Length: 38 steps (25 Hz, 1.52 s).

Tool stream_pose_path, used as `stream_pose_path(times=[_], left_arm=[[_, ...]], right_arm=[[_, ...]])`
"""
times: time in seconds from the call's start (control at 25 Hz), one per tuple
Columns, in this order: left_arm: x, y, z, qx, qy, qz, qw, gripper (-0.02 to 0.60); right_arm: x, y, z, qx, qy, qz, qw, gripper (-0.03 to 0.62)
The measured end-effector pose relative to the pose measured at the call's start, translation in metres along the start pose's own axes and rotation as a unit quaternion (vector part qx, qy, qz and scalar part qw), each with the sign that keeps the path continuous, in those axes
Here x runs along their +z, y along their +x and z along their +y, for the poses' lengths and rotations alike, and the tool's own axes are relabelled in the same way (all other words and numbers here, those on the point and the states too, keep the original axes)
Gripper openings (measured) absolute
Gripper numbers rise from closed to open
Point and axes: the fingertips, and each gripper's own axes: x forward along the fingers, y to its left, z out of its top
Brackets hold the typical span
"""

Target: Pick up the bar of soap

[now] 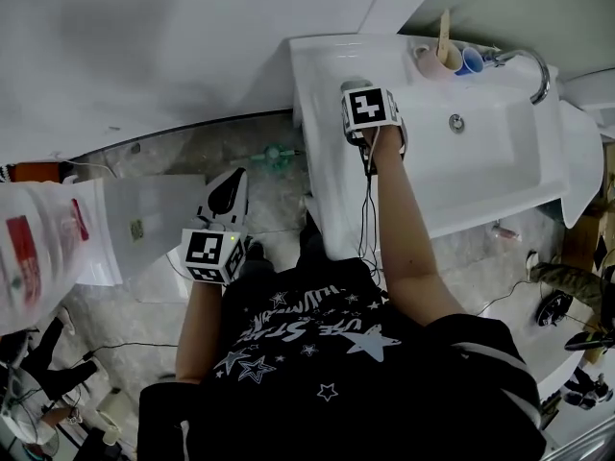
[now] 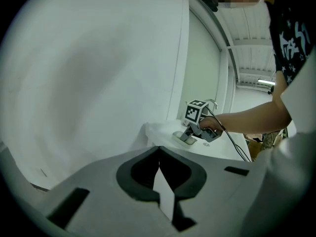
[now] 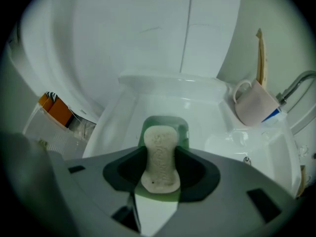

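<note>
The beige bar of soap (image 3: pixel 159 157) lies lengthwise on a green dish (image 3: pixel 165 125) on the left rim of the white sink (image 1: pixel 327 75). My right gripper (image 3: pixel 160 153) reaches down over it, and both dark pads touch the bar's long sides, so it is shut on the soap, which still rests over the dish. In the head view the right gripper (image 1: pixel 357 92) hides the soap under its marker cube. From the left gripper view, the right gripper (image 2: pixel 188 136) stands at the dish. My left gripper (image 1: pixel 228 192) hangs over the floor left of the sink, jaws together and empty (image 2: pixel 159 149).
A pink cup (image 1: pixel 434 59) with a wooden toothbrush and a blue cup (image 1: pixel 471 60) stand at the sink's back edge beside the chrome faucet (image 1: pixel 534 68). The drain (image 1: pixel 456 121) sits in the basin. White plastic bins (image 1: pixel 115 229) stand on the floor at left.
</note>
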Motion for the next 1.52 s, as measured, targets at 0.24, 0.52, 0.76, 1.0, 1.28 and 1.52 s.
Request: stream_pose_path(times=[0.24,0.52,0.76,1.0,1.28,1.52], left_arm=[[0.002,-0.016,0.010,-0.002,-0.003,-0.011,0.9999,0.009],[0.001,-0.035,0.009,-0.032,-0.003,-0.024,0.9992,0.009],[0.005,-0.054,0.001,-0.076,0.008,-0.047,0.9960,0.009],[0.002,-0.089,-0.005,-0.123,0.019,-0.063,0.9902,0.009],[-0.019,-0.136,-0.026,-0.199,0.044,-0.063,0.9770,0.009],[-0.030,-0.159,-0.048,-0.237,0.052,-0.058,0.9682,0.009]], right_arm=[[0.006,-0.034,-0.002,0.021,0.085,-0.081,0.993,0.188],[0.007,-0.096,-0.004,0.080,0.198,-0.221,0.952,0.187],[-0.011,-0.156,0.011,0.128,0.265,-0.316,0.902,0.187],[-0.048,-0.196,0.055,0.133,0.283,-0.356,0.881,0.186],[-0.118,-0.237,0.104,0.099,0.324,-0.402,0.851,0.186],[-0.169,-0.262,0.125,0.080,0.348,-0.413,0.837,0.186]])
